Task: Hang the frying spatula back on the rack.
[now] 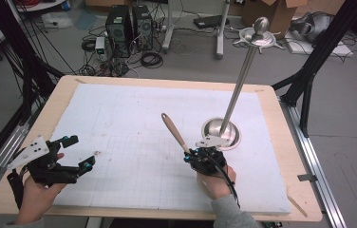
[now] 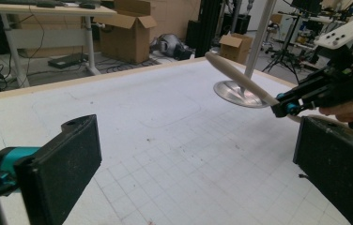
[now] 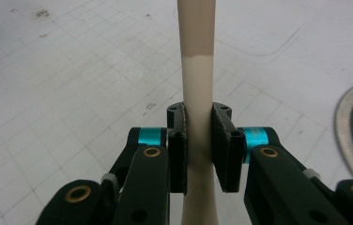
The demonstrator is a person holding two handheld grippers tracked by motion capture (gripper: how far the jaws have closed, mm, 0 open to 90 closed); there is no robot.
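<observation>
Wooden handle [image 1: 175,133], beige, clamped between the pads of the right gripper [image 1: 200,156] and raised slantwise above the white mat [image 1: 119,123]. Metal stand [image 1: 221,133] just beside it. Left gripper [image 1: 74,156], jaws wide and bare, well apart near the mat's left edge.

Overhead camera, two close gripper-mounted cameras
</observation>
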